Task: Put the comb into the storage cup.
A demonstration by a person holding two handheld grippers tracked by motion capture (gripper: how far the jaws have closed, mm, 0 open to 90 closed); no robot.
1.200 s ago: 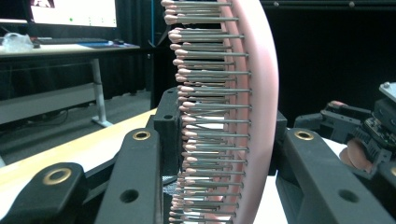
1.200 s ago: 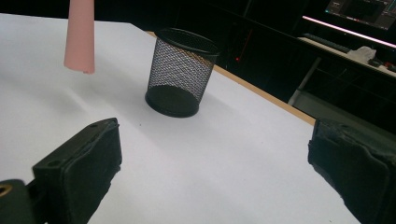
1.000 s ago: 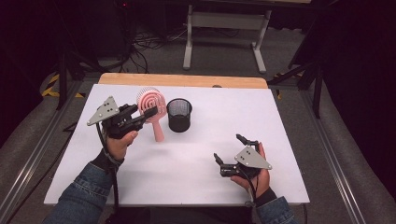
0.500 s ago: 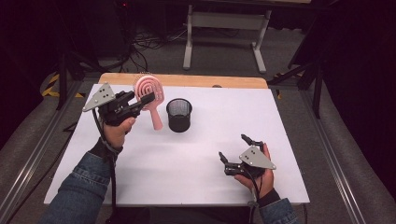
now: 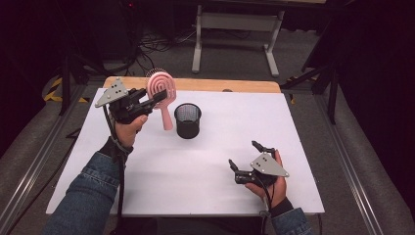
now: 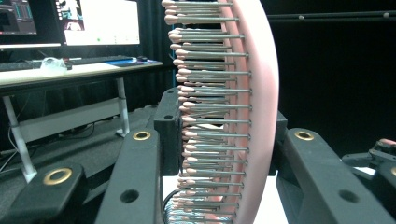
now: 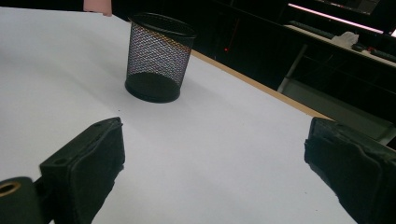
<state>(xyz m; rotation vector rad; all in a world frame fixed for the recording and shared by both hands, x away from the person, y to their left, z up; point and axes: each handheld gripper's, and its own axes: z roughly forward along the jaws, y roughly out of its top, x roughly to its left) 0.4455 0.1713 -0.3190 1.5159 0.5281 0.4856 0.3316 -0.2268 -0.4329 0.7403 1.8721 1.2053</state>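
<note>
Left gripper (image 5: 155,96), held up over the far left part of the table (image 5: 147,166), its jaws pinched on the head of a pink brush (image 5: 162,93); in the left gripper view the brush (image 6: 233,112) stands on edge between the two black jaws, bristles pointing to that view's left, one jaw against the bristle tips and the other against the smooth pink back. In the high view the brush hangs clear of the table, head uppermost, handle slanting down toward the table just left of a black mesh cup (image 5: 188,120). The cup stands upright on the white table near its centre, toward the far edge, mouth open upward. Right gripper (image 5: 244,156), held in the person's right hand (image 5: 271,178) low over the near right part of the table, jaws spread wide with nothing between them; in the right gripper view the two jaws stand well apart at the bottom corners, bare white table between them, and the cup (image 7: 156,58) sits farther off, to the left of centre. The tip of the brush handle (image 7: 98,6) shows at the top edge of that view, left of the cup. A wooden edge (image 5: 195,84) runs along the far side of the table.
</note>
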